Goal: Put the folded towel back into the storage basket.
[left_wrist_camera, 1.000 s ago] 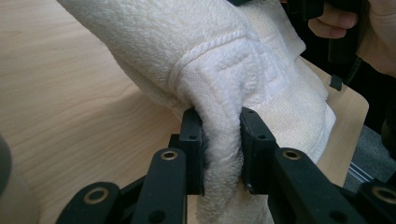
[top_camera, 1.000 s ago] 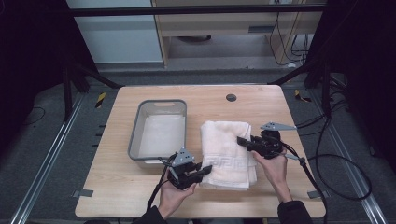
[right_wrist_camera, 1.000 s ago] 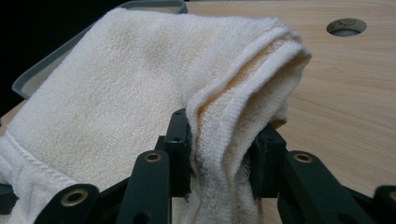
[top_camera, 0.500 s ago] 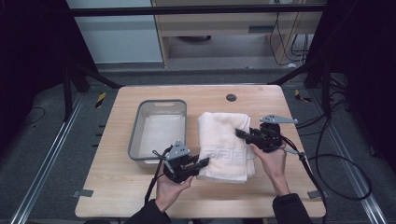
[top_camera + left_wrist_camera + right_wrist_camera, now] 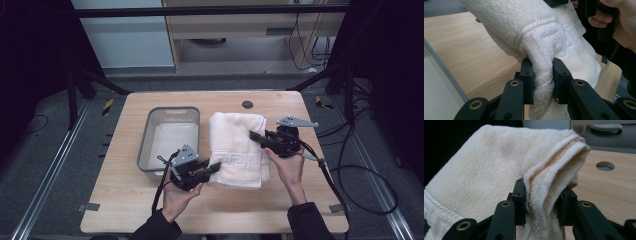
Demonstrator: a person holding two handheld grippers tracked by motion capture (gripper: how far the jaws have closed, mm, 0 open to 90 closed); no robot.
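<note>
A folded white towel (image 5: pixel 236 149) lies mid-surface, just beside a grey bin (image 5: pixel 170 136). Its near-left edge is pinched by the left tool (image 5: pixel 542 80), its right edge by the right tool (image 5: pixel 543 202).

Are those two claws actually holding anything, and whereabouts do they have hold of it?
Both hold the folded white towel. The left claw pinches a fold at its near left corner; the right claw pinches the layered hem on its right edge.
</note>
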